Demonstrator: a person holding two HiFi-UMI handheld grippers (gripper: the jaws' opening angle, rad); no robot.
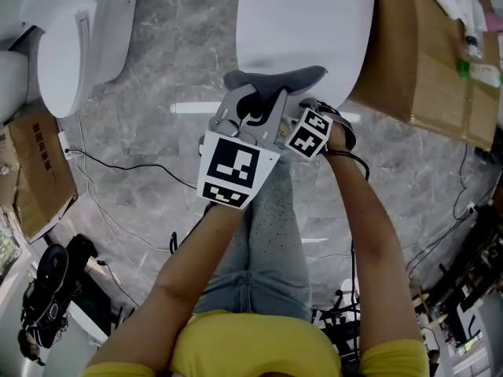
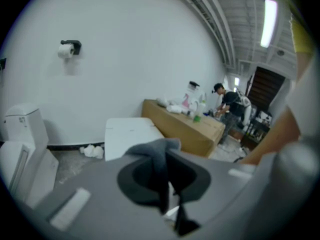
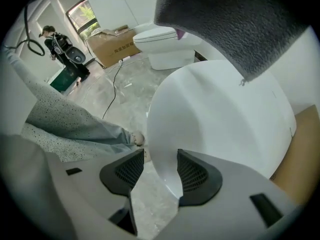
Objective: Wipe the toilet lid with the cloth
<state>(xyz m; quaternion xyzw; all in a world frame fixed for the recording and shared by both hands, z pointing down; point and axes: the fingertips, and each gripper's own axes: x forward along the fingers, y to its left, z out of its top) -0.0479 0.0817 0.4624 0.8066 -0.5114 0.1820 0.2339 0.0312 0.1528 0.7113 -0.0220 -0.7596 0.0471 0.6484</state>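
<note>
Slippage risk: cloth (image 2: pixel 155 150), clamped by one fold in the left hand-held gripper (image 2: pixel 169 184) just above the toilet lid (image 1: pixel 306 22) ahead, may pull free under wiping drag; right hand-held gripper (image 3: pixel 155 171) gapes empty.

Before us lies the white plastic toilet lid (image 1: pixel 306 22), between another white ceramic toilet (image 1: pixel 63 53), left, and a brown cardboard box (image 1: pixel 420 65), right.

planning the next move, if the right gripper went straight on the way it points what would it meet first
Probably the white toilet lid: in the right gripper view its rounded edge lies just ahead between the right gripper's open fingers. The grey cloth hangs above that line, though depth is unclear.
</note>
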